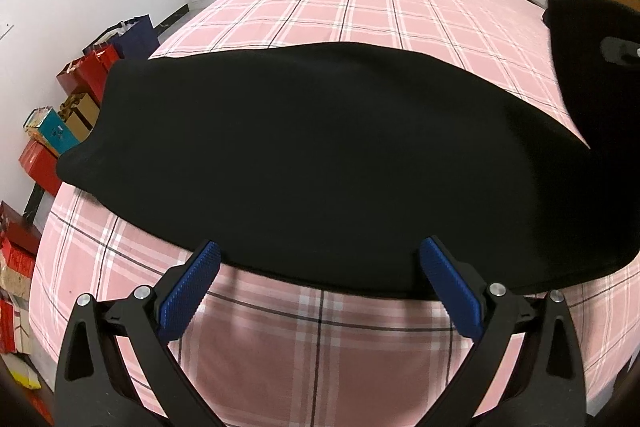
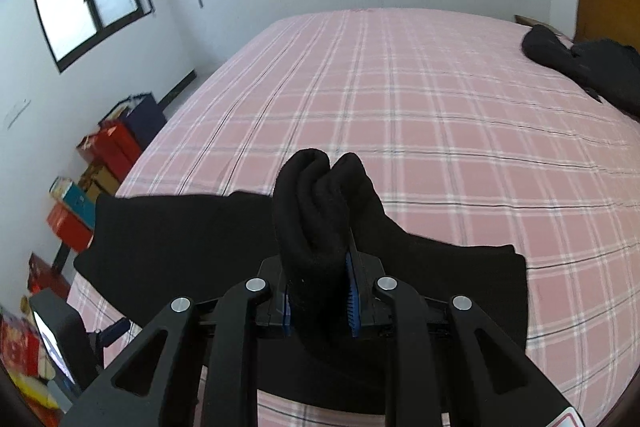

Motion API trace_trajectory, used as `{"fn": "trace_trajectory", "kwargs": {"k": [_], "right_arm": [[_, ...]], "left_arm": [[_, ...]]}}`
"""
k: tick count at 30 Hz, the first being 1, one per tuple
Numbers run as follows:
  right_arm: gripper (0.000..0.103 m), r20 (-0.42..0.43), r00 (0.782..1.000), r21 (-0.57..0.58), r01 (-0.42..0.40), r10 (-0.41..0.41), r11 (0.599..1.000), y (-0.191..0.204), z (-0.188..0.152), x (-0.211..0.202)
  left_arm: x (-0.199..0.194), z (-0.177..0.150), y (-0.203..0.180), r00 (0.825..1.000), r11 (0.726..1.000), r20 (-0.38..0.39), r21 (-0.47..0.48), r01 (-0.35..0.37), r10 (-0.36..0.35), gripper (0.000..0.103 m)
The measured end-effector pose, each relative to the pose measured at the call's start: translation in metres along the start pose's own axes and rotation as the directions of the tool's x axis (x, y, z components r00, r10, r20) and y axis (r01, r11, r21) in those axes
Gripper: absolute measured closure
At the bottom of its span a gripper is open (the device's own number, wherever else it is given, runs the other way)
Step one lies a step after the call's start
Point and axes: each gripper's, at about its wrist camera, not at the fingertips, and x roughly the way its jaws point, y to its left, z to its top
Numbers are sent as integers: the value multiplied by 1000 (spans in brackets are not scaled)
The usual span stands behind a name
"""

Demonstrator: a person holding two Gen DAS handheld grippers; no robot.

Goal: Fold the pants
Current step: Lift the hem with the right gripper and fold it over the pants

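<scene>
One garment: black fleece pants [image 1: 320, 155], long axis running left-right across pink plaid bed [image 1: 360, 7].
Left tongs [image 1: 320, 267]: wide, empty.
Right tongs [image 2: 320, 291]: clamping bunched pants end.

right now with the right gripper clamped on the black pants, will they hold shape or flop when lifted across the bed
Likely floppy: the black pants bunch into soft rolls above the right gripper, whose fingers pinch the cloth. The free part drapes flat on the plaid bed, so it should probably trail and sag. The thick, matte fabric looks unlikely to slip out.
</scene>
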Motion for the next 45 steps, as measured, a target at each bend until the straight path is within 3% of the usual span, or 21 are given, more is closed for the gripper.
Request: {"fn": "trace_trajectory", "kwargs": {"k": [7, 19, 22, 23, 25, 26, 27, 29, 30, 32, 35, 38, 41, 43, 44, 45], "right_arm": [[85, -70, 997, -67, -21, 16, 998, 35, -16, 32], [83, -145, 989, -90, -21, 7, 996, 51, -37, 71], [74, -180, 984, -115, -32, 11, 993, 59, -46, 83], [60, -197, 980, -115, -48, 24, 992, 60, -49, 86], [54, -224, 973, -111, -78, 51, 991, 62, -53, 81], [52, -208, 976, -119, -82, 56, 990, 60, -55, 66], [42, -180, 982, -115, -73, 51, 991, 53, -55, 52], [24, -111, 994, -82, -8, -1, 997, 28, -58, 19], [21, -84, 995, -32, 47, -49, 998, 0, -62, 0], [21, -97, 990, 83, 112, -104, 990, -50, -76, -18], [20, -161, 974, 288, 201, -159, 937, -128, -106, -27], [20, -164, 983, 372, 140, -84, 918, -160, -125, -17], [20, -173, 984, 437, 32, 50, 899, -163, -134, 13], [15, -155, 987, 446, 32, 43, 894, -155, -137, 24], [21, -118, 991, 438, -9, 67, 899, -150, -136, 24], [51, -92, 990, 448, -53, 105, 893, -144, -135, 24]], "left_arm": [[2, 0, 11, 1000, 1000, -7, -18, -11, 11, 5], [5, -1, 34, 999, 996, -34, -91, 10, -13, 5], [6, -1, 38, 999, 995, -38, -100, 14, -18, 5], [6, -1, 39, 999, 995, -40, -101, 16, -20, 5], [8, -1, 40, 999, 995, -46, -102, 16, -21, 5], [9, -1, 41, 999, 994, -47, -104, 14, -19, 5], [9, -1, 42, 999, 994, -46, -108, 12, -17, 5], [8, -1, 48, 999, 991, -40, -133, 23, -28, 5], [8, 0, 53, 998, 987, -36, -156, 39, -45, 5], [9, 3, 64, 997, 978, -31, -196, 64, -72, 5], [7, 5, 88, 991, 948, -18, -292, 125, -136, 5], [6, 7, 119, 977, 902, 13, -381, 202, -213, 5], [3, 8, 133, 986, 905, 27, -393, 160, -162, 5], [0, 4, 133, 992, 908, 33, -400, 128, -126, 5], [0, 2, 130, 993, 911, 29, -394, 120, -118, 5], [0, 2, 125, 993, 916, 24, -383, 116, -116, 5]]}}
